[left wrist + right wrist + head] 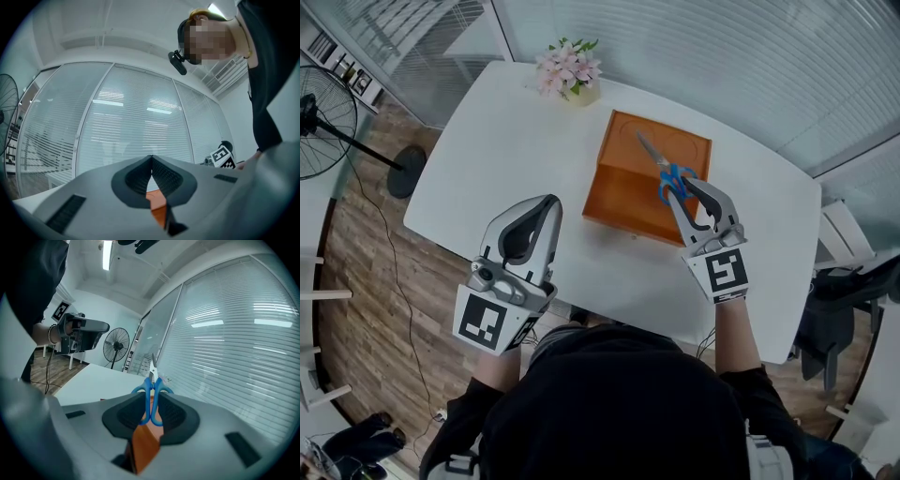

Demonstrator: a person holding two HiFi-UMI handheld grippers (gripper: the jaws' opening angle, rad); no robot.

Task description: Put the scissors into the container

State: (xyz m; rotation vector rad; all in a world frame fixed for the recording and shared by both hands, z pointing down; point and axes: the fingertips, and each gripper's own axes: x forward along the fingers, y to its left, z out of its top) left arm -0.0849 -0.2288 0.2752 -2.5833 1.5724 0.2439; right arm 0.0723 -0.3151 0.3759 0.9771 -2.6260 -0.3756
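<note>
Blue-handled scissors hang over the orange wooden container, blades pointing toward its far side. My right gripper is shut on their handles; in the right gripper view the scissors stand up between the dark pads, blades toward the window, with the orange container below. My left gripper is held above the white table, just left of the container, jaws closed with nothing in them. In the left gripper view its tips meet, and an orange corner of the container shows under them.
A pot of pink flowers stands at the table's far edge behind the container. A floor fan stands on the wooden floor to the left. Glass walls with blinds run behind the table. A grey chair sits at the right.
</note>
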